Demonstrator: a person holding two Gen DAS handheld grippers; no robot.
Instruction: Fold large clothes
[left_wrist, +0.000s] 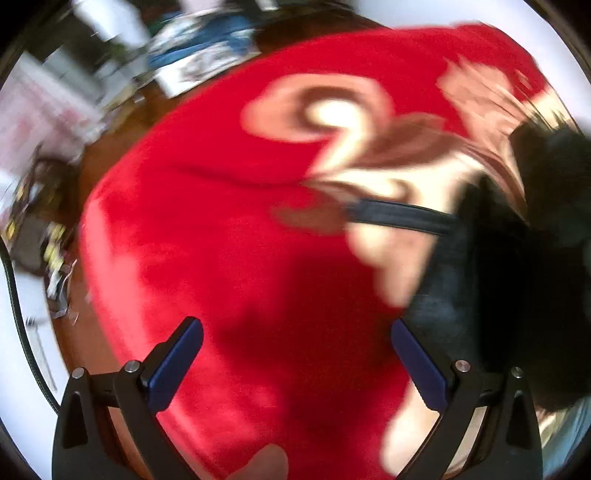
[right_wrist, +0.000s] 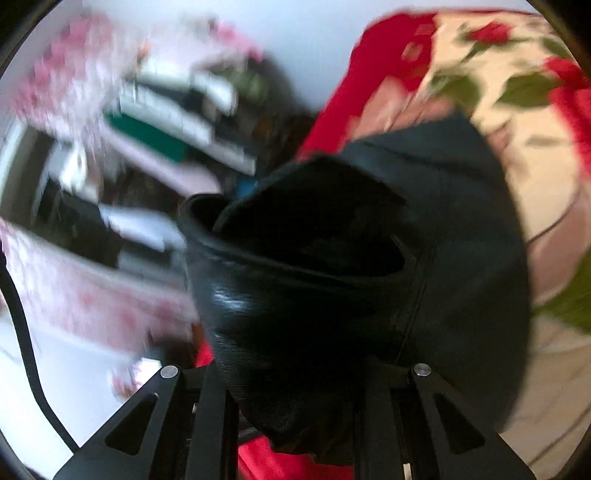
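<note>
Blur smears both views. Seen from the left wrist, the left gripper (left_wrist: 295, 354) stands wide open with nothing between its blue pads (left_wrist: 173, 369), hanging above a red blanket (left_wrist: 221, 240) with a pale swirl pattern. At the right edge of that view lies the black garment (left_wrist: 517, 258), its dark strap-like edge (left_wrist: 399, 216) reaching out across the blanket.

From the right wrist, the same black garment (right_wrist: 332, 277), smooth and slightly shiny like leather, bunches up directly in front of the camera and covers the fingertips of the right gripper (right_wrist: 295, 417). The jaws are nearly closed, and the fabric emerges from between them, so it seems clamped there. Behind it a cream cover with red roses (right_wrist: 517, 92) shows beside red fabric (right_wrist: 388, 62). A cluttered shelf (right_wrist: 166, 122) fills the left background.
</note>
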